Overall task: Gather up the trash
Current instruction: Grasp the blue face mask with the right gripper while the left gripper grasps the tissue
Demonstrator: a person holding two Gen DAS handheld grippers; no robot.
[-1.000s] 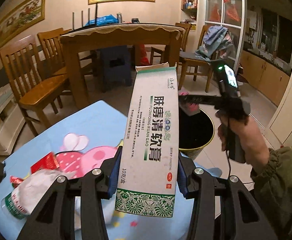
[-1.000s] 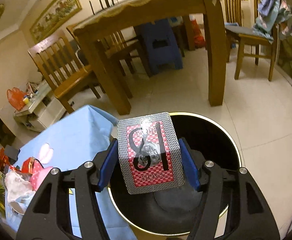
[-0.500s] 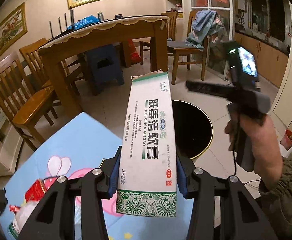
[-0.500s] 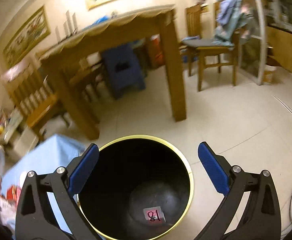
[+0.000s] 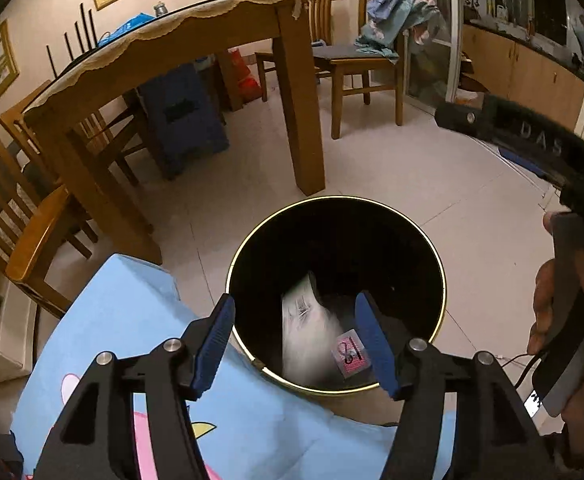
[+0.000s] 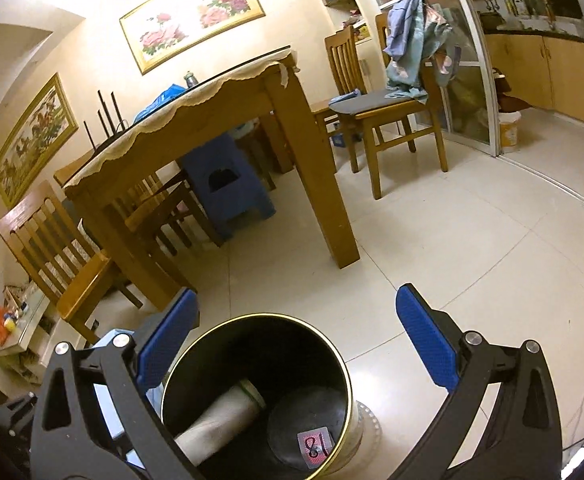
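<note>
A black trash bin with a gold rim [image 5: 424, 236] [image 6: 342, 364] stands on the floor beside the blue-clothed table [image 5: 132, 316]. Inside it lie a long white medicine box [image 5: 306, 332] [image 6: 220, 420], blurred in the left wrist view, and a small red checked pack marked "18" [image 5: 350, 354] [image 6: 315, 443]. My left gripper [image 5: 296, 336] is open and empty just above the bin's near rim. My right gripper [image 6: 298, 338] is open and empty, higher over the bin; it shows at the right of the left wrist view [image 5: 532, 136], held in a hand.
A wooden dining table [image 6: 212, 120] with chairs [image 6: 400, 120] and a blue stool [image 6: 228, 188] stands behind the bin on the tiled floor [image 6: 472, 240]. A low shelf with clutter [image 6: 16, 332] is at far left. Kitchen cabinets [image 6: 552, 72] are at right.
My left gripper moved over the bin, opened and dropped the long medicine box in. My right gripper, open since dropping the "18" pack, has lifted and pulled back.
</note>
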